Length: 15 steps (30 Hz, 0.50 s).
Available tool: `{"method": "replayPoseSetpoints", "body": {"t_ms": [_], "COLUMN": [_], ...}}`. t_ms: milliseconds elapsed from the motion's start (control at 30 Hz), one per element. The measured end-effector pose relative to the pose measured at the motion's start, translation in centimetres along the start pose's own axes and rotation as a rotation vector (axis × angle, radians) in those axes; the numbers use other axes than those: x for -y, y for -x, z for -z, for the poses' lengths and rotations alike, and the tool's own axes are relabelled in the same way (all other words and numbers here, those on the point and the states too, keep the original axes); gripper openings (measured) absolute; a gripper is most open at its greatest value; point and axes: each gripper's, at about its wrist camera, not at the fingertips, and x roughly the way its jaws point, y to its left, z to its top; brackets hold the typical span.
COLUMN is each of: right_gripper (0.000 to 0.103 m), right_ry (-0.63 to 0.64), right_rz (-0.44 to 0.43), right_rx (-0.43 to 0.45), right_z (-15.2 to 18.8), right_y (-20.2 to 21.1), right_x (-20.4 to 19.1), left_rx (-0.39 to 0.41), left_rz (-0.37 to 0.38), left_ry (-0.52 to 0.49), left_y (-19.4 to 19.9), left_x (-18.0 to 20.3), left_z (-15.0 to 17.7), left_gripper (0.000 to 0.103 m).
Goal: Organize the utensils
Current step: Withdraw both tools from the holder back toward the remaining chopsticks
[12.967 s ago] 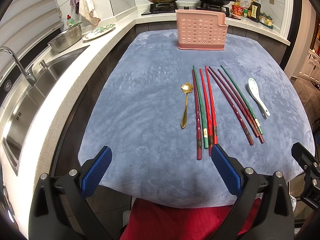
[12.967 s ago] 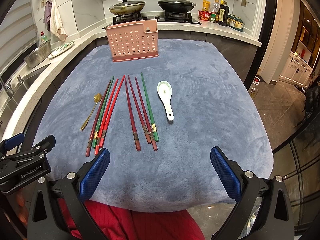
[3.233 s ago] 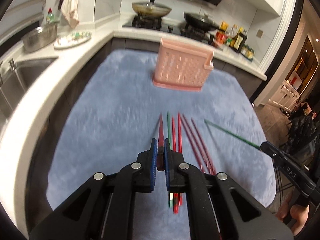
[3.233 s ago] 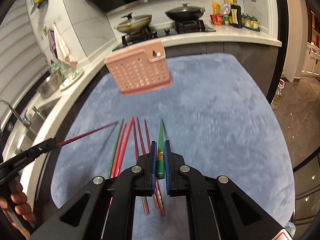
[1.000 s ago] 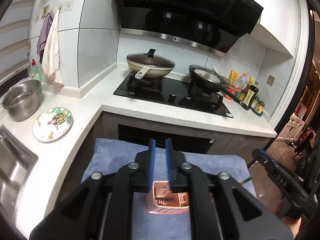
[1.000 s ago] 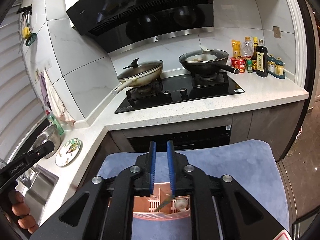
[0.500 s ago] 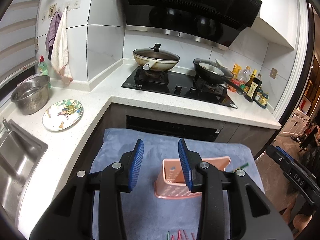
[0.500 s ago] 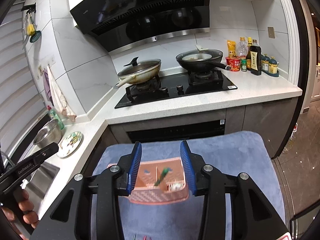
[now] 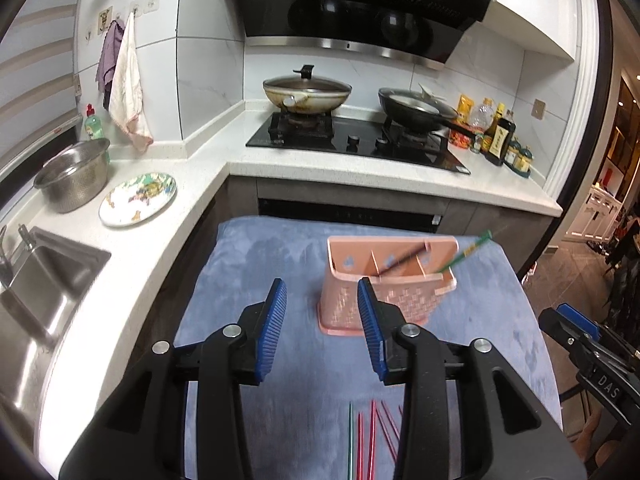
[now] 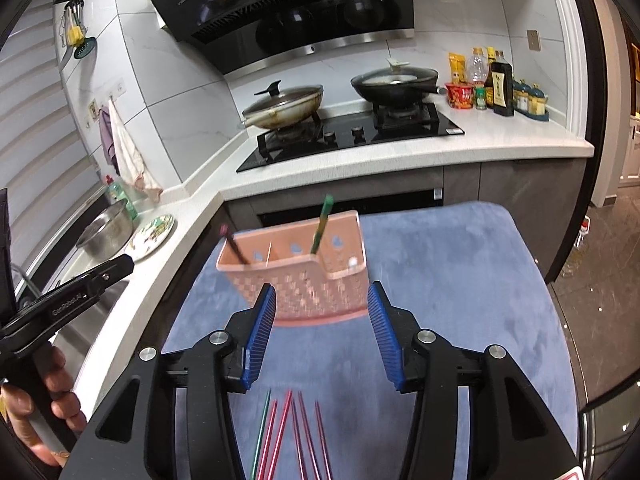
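Note:
A pink perforated holder [image 9: 384,300] [image 10: 304,280] stands at the far end of the blue-grey cloth [image 9: 260,264]. A dark red chopstick [image 9: 400,262] [image 10: 234,246] and a green chopstick [image 9: 464,254] [image 10: 322,224] lean inside it. Several red chopsticks and a green one [image 9: 372,432] [image 10: 288,432] lie on the cloth below the grippers. My left gripper [image 9: 321,296] hangs open and empty, short of the holder and to its left. My right gripper [image 10: 322,296] hovers in front of the holder, its jaws opening with nothing between them.
Behind the table runs a white counter with a black hob [image 9: 352,140], two pans, bottles [image 9: 500,140], a patterned plate [image 9: 138,198], a metal bowl [image 9: 74,176] and a sink [image 9: 40,280]. A hand [image 10: 40,400] holds the left gripper's handle.
Both grippers have drawn back and down from above the holder and their jaws have parted. The red and the green chopstick now stand in the holder, free of the jaws.

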Motion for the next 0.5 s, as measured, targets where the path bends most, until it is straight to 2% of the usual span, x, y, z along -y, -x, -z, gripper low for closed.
{"method": "replayPoseSetpoints", "body": {"t_ms": [267, 500], "right_gripper": [0.047, 0.047], "right_ry": [0.022, 0.048], "right_rz": [0.023, 0.054], "right_rx": [-0.063, -0.140], "right_z": [6.2, 12.6], "right_y": [2.3, 3.1], "right_x": [0.4, 1.0], "left_rx": [-0.044, -0.118], "left_rz": [0.019, 0.012], "left_ry": [-0.008, -0.005], "left_y": [1.9, 2.4], "left_x": [-0.2, -0.8], "left_z": [5.9, 11.8], "left_gripper": [0.040, 0.044]}}
